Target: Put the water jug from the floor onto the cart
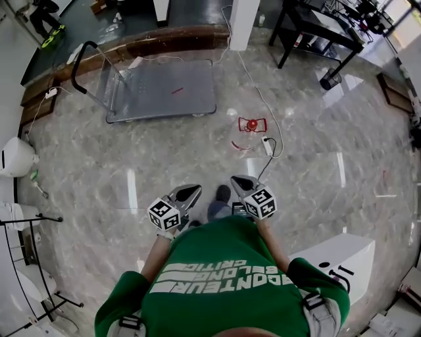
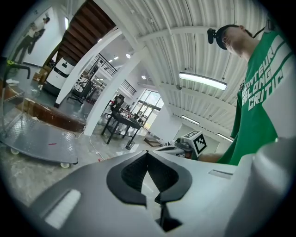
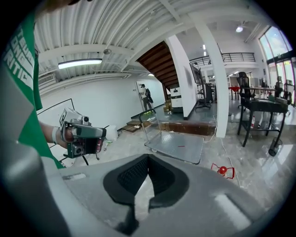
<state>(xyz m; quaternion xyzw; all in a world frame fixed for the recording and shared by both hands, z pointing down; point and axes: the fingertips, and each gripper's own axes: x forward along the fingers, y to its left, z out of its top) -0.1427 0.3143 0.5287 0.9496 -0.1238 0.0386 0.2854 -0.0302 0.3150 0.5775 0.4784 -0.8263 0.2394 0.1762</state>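
The grey platform cart (image 1: pixel 161 89) with a black handle (image 1: pixel 77 66) stands on the marble floor at the upper left, nothing on its deck. It also shows as the cart (image 2: pixel 37 136) in the left gripper view and the cart (image 3: pixel 178 141) in the right gripper view. A white jug-like container (image 1: pixel 16 156) lies at the far left edge, small and unclear. My left gripper (image 1: pixel 191 191) and right gripper (image 1: pixel 239 180) are held side by side in front of the person's chest, far from both. Both are shut and hold nothing, as the left gripper (image 2: pixel 148 153) and right gripper (image 3: pixel 148 158) tips show.
A red wire object (image 1: pixel 250 124) and a white power strip (image 1: pixel 268 146) with cables lie on the floor ahead. A black table (image 1: pixel 316 29) and a white column (image 1: pixel 243 20) stand at the back, a white box (image 1: pixel 335 260) at lower right, and a black stand (image 1: pixel 29 263) at lower left.
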